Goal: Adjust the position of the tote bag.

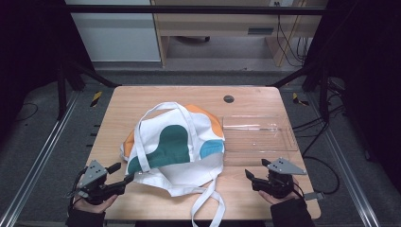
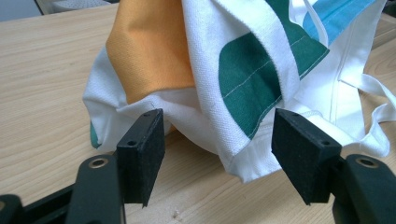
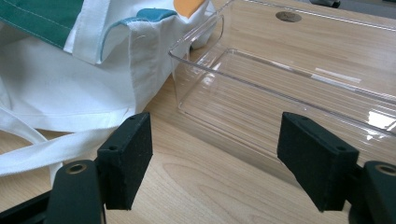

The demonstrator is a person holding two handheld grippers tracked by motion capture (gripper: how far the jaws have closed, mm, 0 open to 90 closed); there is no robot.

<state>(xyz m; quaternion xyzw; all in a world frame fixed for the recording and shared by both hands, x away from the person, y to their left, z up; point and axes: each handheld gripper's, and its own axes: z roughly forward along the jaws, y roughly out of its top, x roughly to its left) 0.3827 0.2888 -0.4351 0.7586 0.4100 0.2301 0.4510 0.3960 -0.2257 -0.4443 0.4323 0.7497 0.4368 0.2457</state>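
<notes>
- Nearest me, a person's two hands come in at the front edge of the desk (image 1: 142,94), each holding a set of tongs.
- The left tongs (image 1: 124,174) sit at the near left, jaws spread wide and gripping nothing; in the left gripper view a folded corner of the bag lies between the open jaws, just ahead of them.
- The right tongs (image 1: 253,176) sit at the near right, also wide open and empty, over bare wood.
- In the middle of the desk lies a crumpled white tote bag (image 1: 175,146) with green, orange and blue patches; one strap (image 1: 208,203) trails over the near edge.
- Just right of the bag, touching its cloth, is a clear plastic tray (image 1: 283,142), empty.
- Farther back, a small dark round cap (image 1: 229,99) is set in the desk top.
</notes>
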